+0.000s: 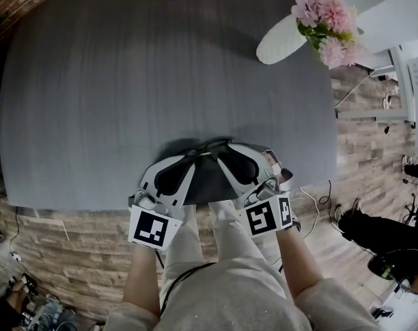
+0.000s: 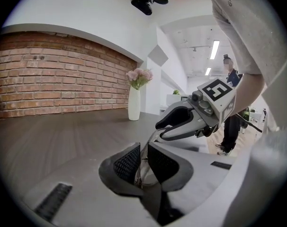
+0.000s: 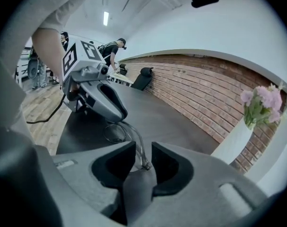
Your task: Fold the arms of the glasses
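Glasses [image 2: 142, 170] pinched by left gripper [image 2: 142, 151], right gripper [image 3: 143, 144] spread around arm [image 3: 136, 137], vase [image 1: 281, 40] well apart

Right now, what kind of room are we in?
Probably an office or workshop: a red brick wall, a grey wooden table with a white vase of pink flowers, and long ceiling lights.

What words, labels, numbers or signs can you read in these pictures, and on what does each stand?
No text reads clearly.
Print on the person's shirt: cut off and distorted, unreadable.
Left marker cube, right marker cube: black-and-white square patterns, no letters.
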`<action>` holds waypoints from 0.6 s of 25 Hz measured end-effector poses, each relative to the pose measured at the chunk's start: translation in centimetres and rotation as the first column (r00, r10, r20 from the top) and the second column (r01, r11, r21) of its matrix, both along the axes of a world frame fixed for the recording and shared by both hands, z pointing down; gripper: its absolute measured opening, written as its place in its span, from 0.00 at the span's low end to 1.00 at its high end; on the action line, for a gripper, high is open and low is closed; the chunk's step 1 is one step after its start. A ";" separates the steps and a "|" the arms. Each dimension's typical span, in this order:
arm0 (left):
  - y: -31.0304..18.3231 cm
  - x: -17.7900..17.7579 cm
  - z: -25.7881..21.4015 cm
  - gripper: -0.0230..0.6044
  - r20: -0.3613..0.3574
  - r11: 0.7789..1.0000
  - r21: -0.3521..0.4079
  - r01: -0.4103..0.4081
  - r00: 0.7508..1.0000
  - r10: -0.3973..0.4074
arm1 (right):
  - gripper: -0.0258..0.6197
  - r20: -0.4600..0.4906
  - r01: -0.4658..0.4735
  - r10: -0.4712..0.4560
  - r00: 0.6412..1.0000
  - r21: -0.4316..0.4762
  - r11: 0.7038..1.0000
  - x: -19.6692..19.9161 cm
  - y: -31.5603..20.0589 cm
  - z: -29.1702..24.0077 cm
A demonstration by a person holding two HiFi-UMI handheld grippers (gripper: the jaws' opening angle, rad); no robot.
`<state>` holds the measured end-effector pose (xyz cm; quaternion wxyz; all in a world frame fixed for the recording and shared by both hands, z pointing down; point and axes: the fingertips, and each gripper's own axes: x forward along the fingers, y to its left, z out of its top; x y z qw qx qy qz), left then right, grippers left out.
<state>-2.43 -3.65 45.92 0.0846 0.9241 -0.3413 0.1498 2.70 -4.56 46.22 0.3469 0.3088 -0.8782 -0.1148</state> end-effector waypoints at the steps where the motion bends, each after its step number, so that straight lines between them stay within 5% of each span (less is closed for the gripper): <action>1: -0.1 0.2 0.2 0.11 0.005 1.000 -0.003 -0.001 1.000 0.001 | 0.20 0.003 -0.001 0.001 1.000 -0.003 1.000 0.1 0.1 0.0; 15: -0.8 1.6 1.8 0.11 0.076 0.999 -0.043 -0.002 0.997 0.005 | 0.20 0.028 -0.018 0.019 0.999 -0.024 1.000 1.6 0.0 0.7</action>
